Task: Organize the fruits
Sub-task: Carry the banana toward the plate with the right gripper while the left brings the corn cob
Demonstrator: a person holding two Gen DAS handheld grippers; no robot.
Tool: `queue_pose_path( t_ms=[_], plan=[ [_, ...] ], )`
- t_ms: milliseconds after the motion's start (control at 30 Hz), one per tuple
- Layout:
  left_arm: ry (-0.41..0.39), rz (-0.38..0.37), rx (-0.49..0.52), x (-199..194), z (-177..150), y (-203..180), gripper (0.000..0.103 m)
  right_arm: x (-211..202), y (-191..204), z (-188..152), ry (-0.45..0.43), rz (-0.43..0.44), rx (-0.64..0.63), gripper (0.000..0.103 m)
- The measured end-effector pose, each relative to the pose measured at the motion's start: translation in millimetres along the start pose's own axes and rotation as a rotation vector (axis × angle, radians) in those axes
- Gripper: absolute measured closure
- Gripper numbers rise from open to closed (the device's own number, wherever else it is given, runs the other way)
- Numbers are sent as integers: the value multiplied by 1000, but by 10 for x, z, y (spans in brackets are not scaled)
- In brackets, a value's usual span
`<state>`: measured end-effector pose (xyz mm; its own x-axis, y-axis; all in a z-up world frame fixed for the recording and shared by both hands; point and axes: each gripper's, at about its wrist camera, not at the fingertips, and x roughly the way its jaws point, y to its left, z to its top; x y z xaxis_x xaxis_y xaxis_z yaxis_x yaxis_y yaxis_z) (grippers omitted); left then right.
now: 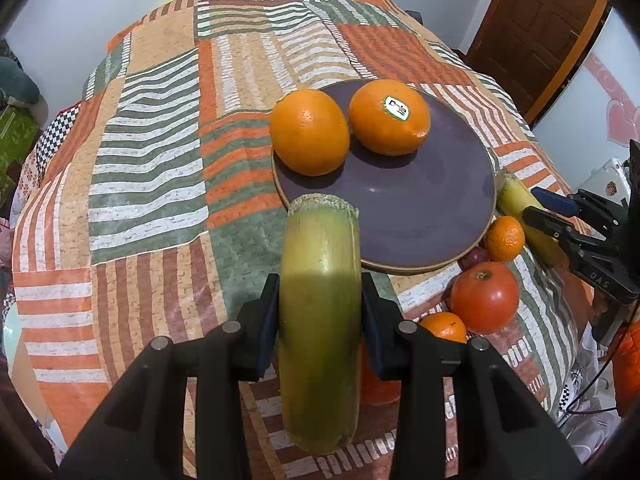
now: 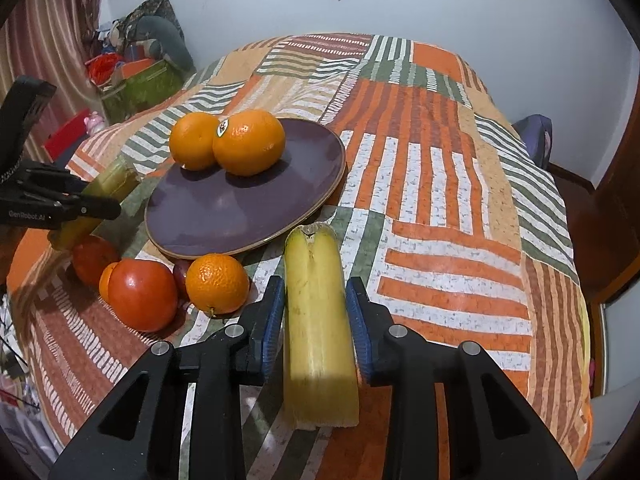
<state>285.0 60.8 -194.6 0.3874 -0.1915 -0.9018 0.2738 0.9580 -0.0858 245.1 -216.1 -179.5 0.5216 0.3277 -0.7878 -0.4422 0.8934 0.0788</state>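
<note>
A dark purple plate (image 1: 420, 208) (image 2: 208, 216) on the patchwork cloth holds two large oranges (image 1: 308, 132) (image 1: 390, 116) (image 2: 248, 142). My left gripper (image 1: 320, 316) is shut on a greenish-yellow cane-like fruit piece (image 1: 320, 280), held just before the plate's near rim; it also shows in the right wrist view (image 2: 108, 184). My right gripper (image 2: 316, 320) is shut on a yellow cane-like fruit piece (image 2: 316, 312), to the right of the plate; it also shows in the left wrist view (image 1: 520, 204).
Loose fruit lies beside the plate: a red tomato-like fruit (image 1: 484, 296) (image 2: 142, 294), small oranges (image 1: 505, 238) (image 2: 217, 283) (image 1: 444, 326), and a dark red fruit (image 1: 474, 258). A wooden door (image 1: 532, 32) is at the right, and clutter (image 2: 136, 76) at the left.
</note>
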Motion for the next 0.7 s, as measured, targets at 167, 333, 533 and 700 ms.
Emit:
queue_pose_path(
  t_ms=[167,333,533,700],
  plan=[
    [-4,-4,7,-2,17,-29,66,98,-31,9,24,-6,7,71],
    [-7,-3,26,1,42,-83,66,159,-63,5,28,-2,18,71],
    [-12,-12,29,6,110,-107,66,120,-108,44,2,6,78,71],
    [-24,-13,48,5,214,-146,66,17,-87,150,-41,-4,66,72]
  ],
)
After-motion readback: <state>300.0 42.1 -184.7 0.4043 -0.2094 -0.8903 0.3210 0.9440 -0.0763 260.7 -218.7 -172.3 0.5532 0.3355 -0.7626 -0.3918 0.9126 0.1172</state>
